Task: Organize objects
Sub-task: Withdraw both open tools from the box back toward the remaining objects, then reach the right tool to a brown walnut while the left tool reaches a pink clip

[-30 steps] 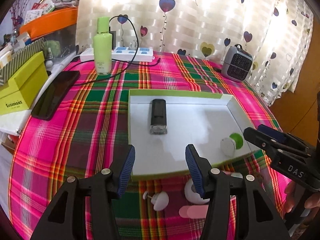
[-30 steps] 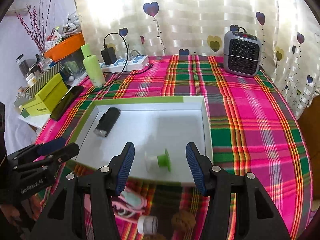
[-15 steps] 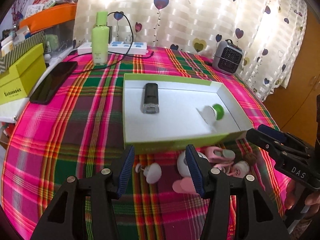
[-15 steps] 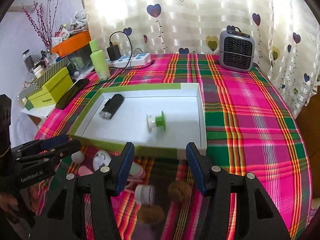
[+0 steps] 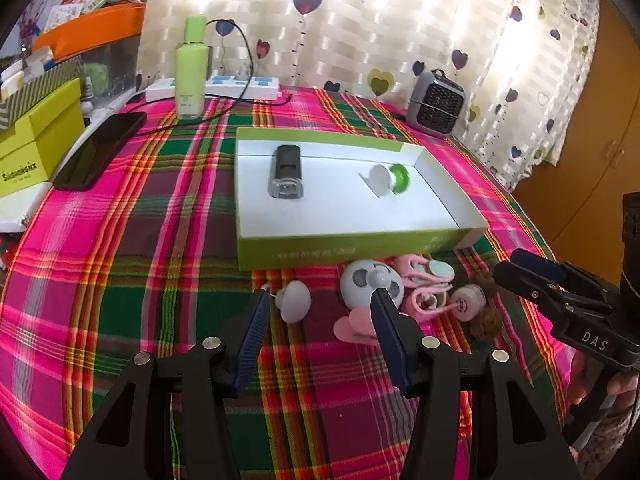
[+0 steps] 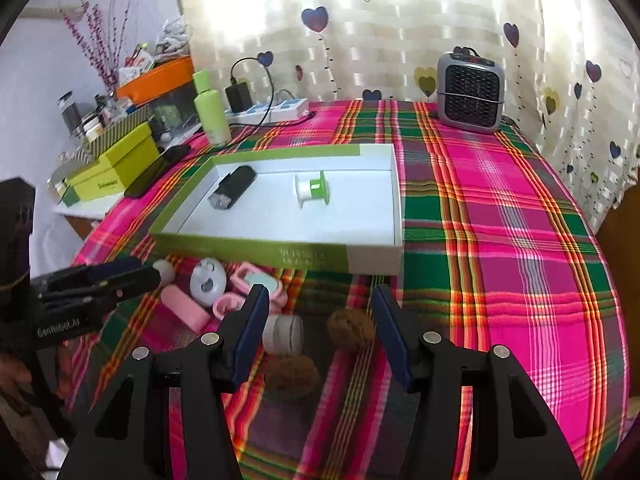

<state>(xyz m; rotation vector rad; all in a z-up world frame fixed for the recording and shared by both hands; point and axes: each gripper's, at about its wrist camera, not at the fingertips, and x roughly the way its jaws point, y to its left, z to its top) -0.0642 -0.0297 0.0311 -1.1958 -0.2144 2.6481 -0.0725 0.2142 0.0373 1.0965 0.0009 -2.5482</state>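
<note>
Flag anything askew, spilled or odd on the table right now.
Nothing spilled or damaged. The green-and-white spool lies tipped on its side in the tray, and the small items sit in a loose jumble on the cloth in front of the tray instead of inside it. Both grippers are empty.

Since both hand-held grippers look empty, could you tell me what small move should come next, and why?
Probably lower the open right hand-held gripper onto the walnut just below its fingertips. The tray holds only two items, and the rest lie in front of it.

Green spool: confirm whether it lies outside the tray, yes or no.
No, the green spool lies inside the tray, beside the black device.
</note>
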